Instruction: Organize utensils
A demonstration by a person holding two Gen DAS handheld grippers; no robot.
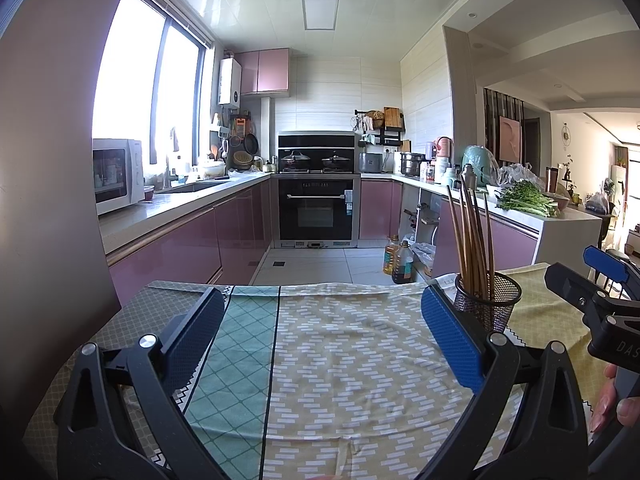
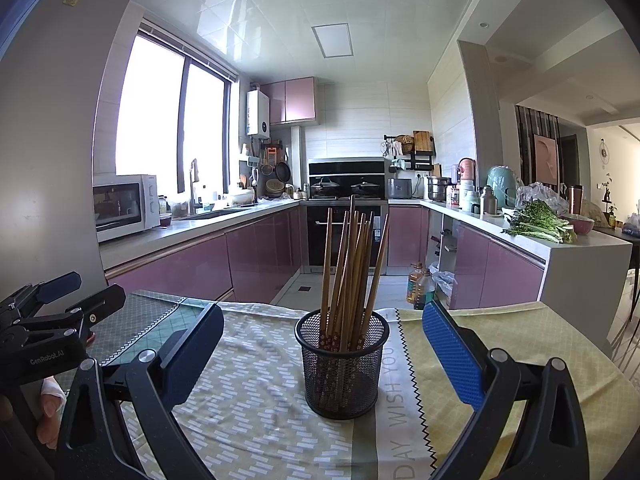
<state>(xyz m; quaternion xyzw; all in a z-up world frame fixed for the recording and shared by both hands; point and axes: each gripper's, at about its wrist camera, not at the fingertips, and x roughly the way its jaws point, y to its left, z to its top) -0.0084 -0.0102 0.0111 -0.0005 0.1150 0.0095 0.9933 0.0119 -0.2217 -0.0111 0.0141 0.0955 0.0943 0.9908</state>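
"GenRobot.AI" on left gripper [image 2: 60, 300], "WISH YOU" on tablecloth [image 2: 400, 384]

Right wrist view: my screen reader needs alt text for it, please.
A black mesh holder full of wooden chopsticks stands upright on a patterned tablecloth, centred between the open right gripper. A kitchen lies behind.

Brown wooden chopsticks [image 2: 352, 276]: lower ends screened by the mesh of the black wire-mesh cylindrical holder [image 2: 342, 364]; small flower print near their tips too fine to make out.
Black wire-mesh holder in the left wrist view [image 1: 490, 300]: its left side hidden behind the blue pad of the left gripper [image 1: 320, 332].
White printed lettering on the patterned cloth over the bench [image 2: 394, 400]: cut by the bottom edge, only partly readable.
Person's fingers [image 1: 608, 404]: mostly hidden behind the black handle of the right gripper [image 2: 320, 356].
Bottles on the far kitchen counter [image 2: 460, 194]: labels too small to read.
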